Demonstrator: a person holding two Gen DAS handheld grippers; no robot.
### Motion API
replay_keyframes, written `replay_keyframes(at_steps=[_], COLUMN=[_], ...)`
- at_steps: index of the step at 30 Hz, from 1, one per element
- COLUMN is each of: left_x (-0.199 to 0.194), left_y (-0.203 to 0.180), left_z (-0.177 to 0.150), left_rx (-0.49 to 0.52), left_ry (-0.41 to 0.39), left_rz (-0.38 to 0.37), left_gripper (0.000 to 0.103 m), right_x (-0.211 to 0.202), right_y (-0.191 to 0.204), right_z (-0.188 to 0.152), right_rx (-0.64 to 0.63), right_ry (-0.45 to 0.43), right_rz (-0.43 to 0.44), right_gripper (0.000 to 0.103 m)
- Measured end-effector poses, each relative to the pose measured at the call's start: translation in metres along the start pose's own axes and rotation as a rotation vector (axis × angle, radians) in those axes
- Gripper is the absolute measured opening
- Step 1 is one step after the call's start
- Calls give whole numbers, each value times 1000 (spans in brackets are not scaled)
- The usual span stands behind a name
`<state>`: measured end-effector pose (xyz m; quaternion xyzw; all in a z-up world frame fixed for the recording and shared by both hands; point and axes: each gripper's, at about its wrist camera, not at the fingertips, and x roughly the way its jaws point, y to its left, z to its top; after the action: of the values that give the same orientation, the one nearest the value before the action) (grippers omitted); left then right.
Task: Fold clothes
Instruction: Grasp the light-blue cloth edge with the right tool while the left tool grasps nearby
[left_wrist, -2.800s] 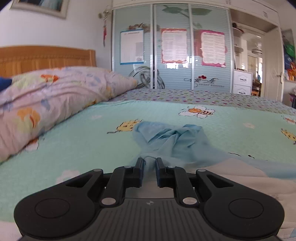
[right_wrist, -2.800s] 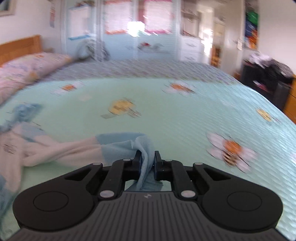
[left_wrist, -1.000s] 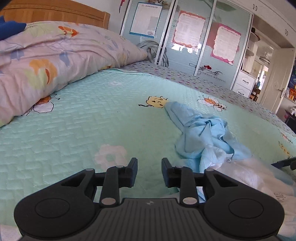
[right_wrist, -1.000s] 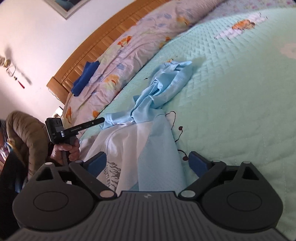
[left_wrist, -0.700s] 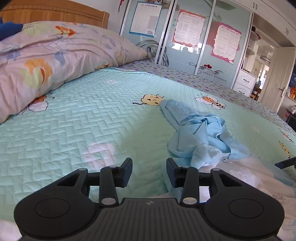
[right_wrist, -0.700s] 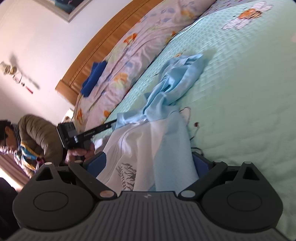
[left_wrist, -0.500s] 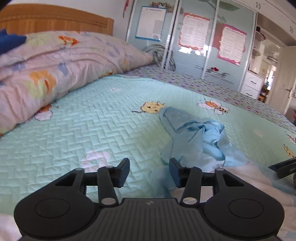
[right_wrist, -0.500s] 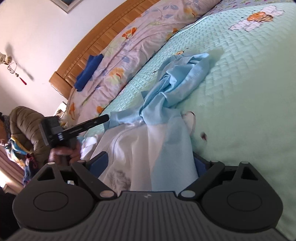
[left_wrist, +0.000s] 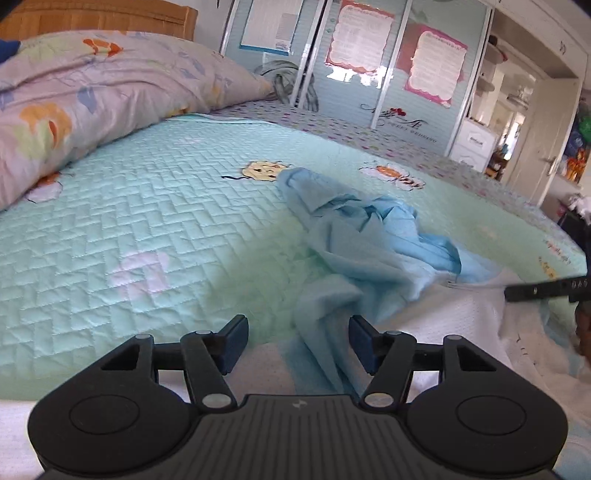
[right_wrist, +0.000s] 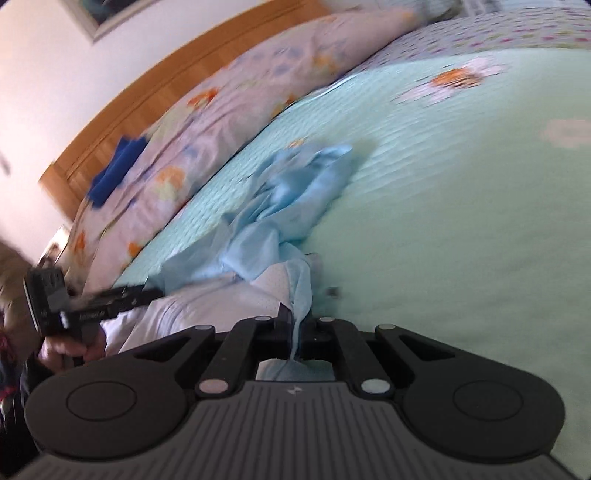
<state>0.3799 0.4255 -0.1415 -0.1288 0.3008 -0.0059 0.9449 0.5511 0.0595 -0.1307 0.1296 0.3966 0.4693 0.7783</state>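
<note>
Blue and white garment (left_wrist: 369, 236), crumpled on the bed (left_wrist: 166, 206).
Left hand-held gripper (left_wrist: 297, 341): jaws apart, straddling a blue fold. Right hand-held gripper (right_wrist: 297, 332): clamped on the garment's blue edge.

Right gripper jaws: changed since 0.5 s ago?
Yes. The right gripper has shut on the light blue and white garment; earlier its fingers stood wide apart astride the cloth lying on the mint quilted bedspread.

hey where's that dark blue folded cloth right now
In the right wrist view, the dark blue folded cloth sits upper left, on the floral pillow, against the wooden headboard, far from the crumpled light blue garment.
</note>
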Motion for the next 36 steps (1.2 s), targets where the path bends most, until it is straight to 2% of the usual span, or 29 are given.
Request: replay_keyframes(at_steps=[3,5,9,11,13,14,15,16,17,18,19,20,21,22,23,25,27,30,32,34,35,36], left_x=[15,26,33,35,38,39,40,41,42,43,42,40,39,38,36,32,26,22,22,23,24,25], left_y=[-8,-16,-20,-21,-22,-22,-22,-23,-23,-23,-22,-20,-19,-17,-16,-12,-4,7,11,18,19,21], left_z=[1,-1,1,1,2,2,3,3,3,3,3,4,4,4,4,5,8,9,8,7,6,6], left_rx=[16,57,79,85,91,95,98,101,104,104,98,92,85,79,72,46,-6,-47,-51,-88,-101,-114], left_ry=[29,54,56,58,60,61,61,62,63,63,62,60,59,57,56,35,2,1,7,8,6,4], left_rz=[-53,-54,-64,-71,-78,-81,-85,-88,-91,-95,-99,-103,-107,-111,-116,-114,-124,-145,-121,-108,-114,-119], left_gripper=[64,65,65,63,57,54,44,34,29,17,11,10,9,8,8,8,8,15,15,13,11,8], right_x=[-8,-6,-3,-2,0,1,2,3,4,6,10,14,17,19,20,19,16,16,16,15,14,13], right_y=[-12,-14,-23,-24,-17,-12,-8,-3,1,6,13,20,28,32,31,19,12,20,16,12,12,14], right_z=[-12,-16,-16,-16,-15,-15,-15,-14,-14,-14,-15,-15,-16,-17,-17,-16,-17,-20,-19,-19,-19,-20], right_rx=[44,56,125,151,124,95,67,41,15,-15,-51,-89,-125,-145,-136,-54,-18,-62,-42,-22,-22,-28], right_ry=[0,-11,-18,-17,-18,-17,-16,-14,-11,-5,5,16,23,20,15,21,18,24,25,23,19,14], right_rz=[-1,4,37,58,65,72,79,97,128,156,157,136,107,78,59,37,54,34,54,70,62,54], right_gripper=[4,4,6,14,20,31,38,56,77,86,97,98,97,85,51,5,5,7,15,12,5,5])
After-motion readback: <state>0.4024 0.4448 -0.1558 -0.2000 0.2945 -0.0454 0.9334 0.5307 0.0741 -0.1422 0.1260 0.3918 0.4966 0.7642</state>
